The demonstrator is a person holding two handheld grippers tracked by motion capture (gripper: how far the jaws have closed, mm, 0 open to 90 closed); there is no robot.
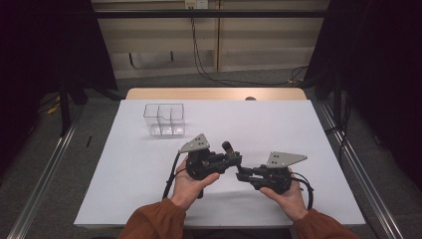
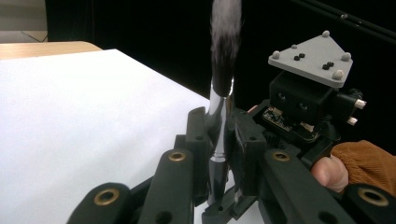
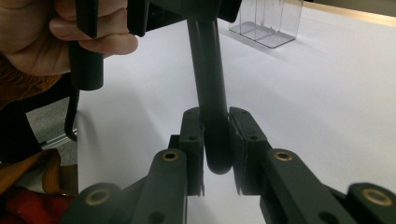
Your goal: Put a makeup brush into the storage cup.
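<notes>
A person holds a gripper in each hand above the white table (image 1: pixel 278 124), near its front edge. The left gripper (image 1: pixel 230 160) is clamped on a makeup brush (image 2: pixel 219 126): in the left gripper view its jaws press on the shiny metal collar just below the dark bristles, which stand upright above them. The right gripper (image 1: pixel 243 175) meets the same brush from the other side; in the right gripper view the brush's rounded black handle end sits between its jaws, the left jaw against the handle and a thin gap beside the right one, so whether they grip cannot be told. In the high view the two grippers face each other, tips nearly touching, with the brush between them. A clear plastic box (image 1: pixel 164 119) with dividers stands farther back on the table, well apart from both hands
</notes>
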